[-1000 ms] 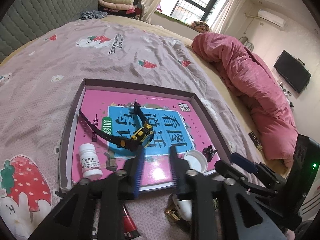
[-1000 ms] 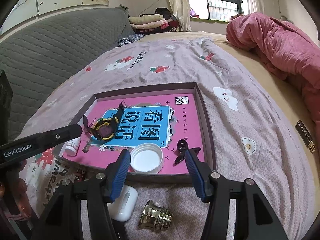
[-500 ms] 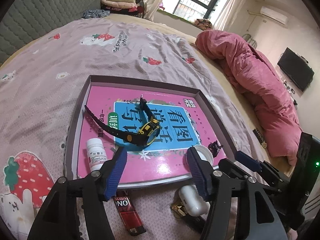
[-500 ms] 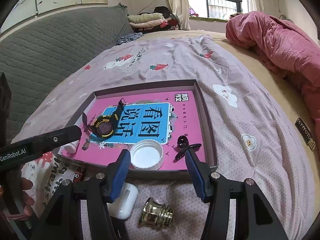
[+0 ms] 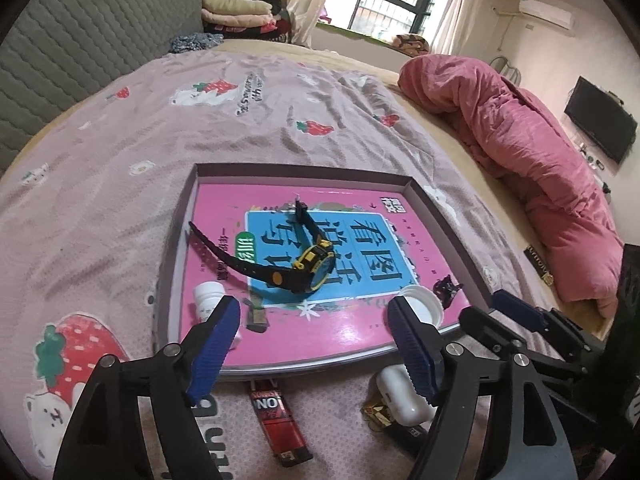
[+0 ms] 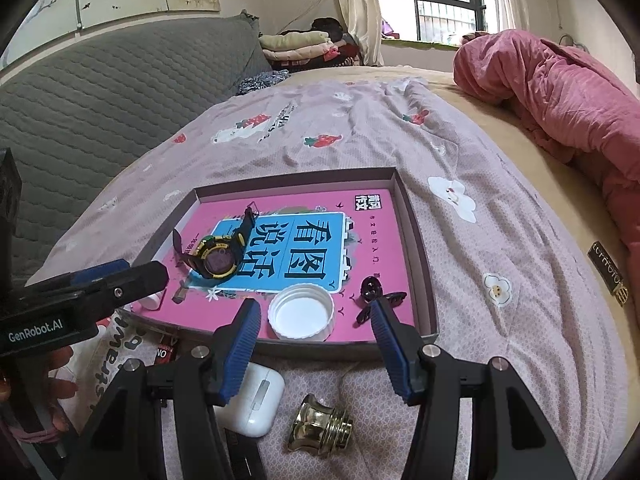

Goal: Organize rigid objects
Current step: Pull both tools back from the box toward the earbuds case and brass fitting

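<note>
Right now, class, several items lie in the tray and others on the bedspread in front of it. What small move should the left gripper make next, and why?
Probably lower the left gripper, its jaws opening with nothing between them, onto the red lighter. The lighter lies on the bedspread just outside the tray, almost directly below the fingers, while the watch is already inside.

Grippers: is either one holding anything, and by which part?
Nothing is held. The left gripper and right gripper both have empty jaws, which are opening.

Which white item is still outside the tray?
The white earbud case: it lies on the bedspread before the tray's near wall. The white cap and white pill bottle are inside.
</note>
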`<state>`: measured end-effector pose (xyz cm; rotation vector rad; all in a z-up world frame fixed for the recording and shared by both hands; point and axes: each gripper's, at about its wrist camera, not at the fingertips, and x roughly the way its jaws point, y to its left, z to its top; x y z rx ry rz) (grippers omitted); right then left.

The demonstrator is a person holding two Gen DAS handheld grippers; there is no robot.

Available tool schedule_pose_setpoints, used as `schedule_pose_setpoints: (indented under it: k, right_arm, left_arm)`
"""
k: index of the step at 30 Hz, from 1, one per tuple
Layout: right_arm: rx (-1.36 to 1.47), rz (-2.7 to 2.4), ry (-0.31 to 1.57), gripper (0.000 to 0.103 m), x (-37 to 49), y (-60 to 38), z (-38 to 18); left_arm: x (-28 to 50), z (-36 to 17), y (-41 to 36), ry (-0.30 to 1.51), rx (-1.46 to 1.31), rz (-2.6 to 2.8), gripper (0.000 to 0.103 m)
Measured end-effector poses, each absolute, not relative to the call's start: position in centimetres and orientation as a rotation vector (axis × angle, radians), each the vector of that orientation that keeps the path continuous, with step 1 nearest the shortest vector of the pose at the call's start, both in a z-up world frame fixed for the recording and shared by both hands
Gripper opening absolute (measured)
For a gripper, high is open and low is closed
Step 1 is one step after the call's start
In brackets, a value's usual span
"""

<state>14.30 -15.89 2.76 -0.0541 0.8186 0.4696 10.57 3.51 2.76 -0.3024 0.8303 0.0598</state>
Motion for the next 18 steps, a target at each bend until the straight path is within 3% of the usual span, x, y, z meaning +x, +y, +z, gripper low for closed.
schedule_pose_setpoints:
  k: [3, 18]
  right_arm:
    - [-0.048, 0.468, 0.813, 0.065, 14.2, -16.1, 3.0]
    - [-0.019, 0.463, 0.785, 0.065, 13.3, -17.5, 4.7]
  left_arm:
    - [10.3, 3.1, 3.6, 0.825, -0.288, 0.070, 0.077]
    - [8.6, 4.3, 4.1, 0.803, -0.304, 0.060, 0.078]
